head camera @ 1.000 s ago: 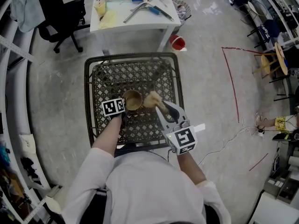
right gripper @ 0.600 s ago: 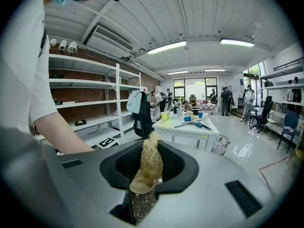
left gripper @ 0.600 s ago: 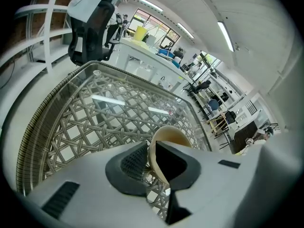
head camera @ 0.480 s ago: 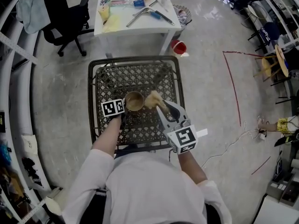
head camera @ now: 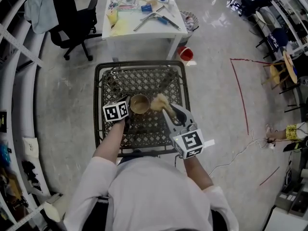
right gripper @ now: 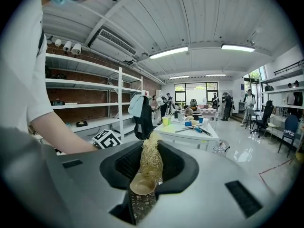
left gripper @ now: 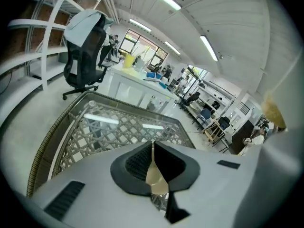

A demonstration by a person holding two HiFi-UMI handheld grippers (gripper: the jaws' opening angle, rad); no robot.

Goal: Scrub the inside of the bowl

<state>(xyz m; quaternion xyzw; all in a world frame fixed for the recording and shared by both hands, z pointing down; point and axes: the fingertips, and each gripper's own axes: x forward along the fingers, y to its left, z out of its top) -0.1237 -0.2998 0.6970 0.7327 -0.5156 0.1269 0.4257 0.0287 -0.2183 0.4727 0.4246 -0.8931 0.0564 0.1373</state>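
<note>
A small tan bowl point(head camera: 139, 104) is held over the lattice table point(head camera: 139, 64), with my left gripper point(head camera: 128, 108) shut on its left rim. In the left gripper view only a thin tan sliver of the bowl's rim point(left gripper: 155, 174) shows between the closed jaws of the left gripper point(left gripper: 153, 167). My right gripper point(head camera: 168, 111) is shut on a scrub brush point(head camera: 158, 101) whose straw head sits just beside the bowl's right rim. In the right gripper view the scrub brush point(right gripper: 150, 159) points away from the right gripper point(right gripper: 145, 177), its round wooden handle clamped between the jaws.
Behind the dark woven lattice table stands a white table point(head camera: 144, 25) with cups and tools. A black office chair point(head camera: 74, 18) is at the back left, and a red bucket point(head camera: 186, 54) sits by the white table's leg. Red tape point(head camera: 239, 88) runs along the floor at right.
The head view has shifted a little, so the table sits lower in the picture. Both grippers keep their grips, and the brush stays beside the bowl's right rim.
</note>
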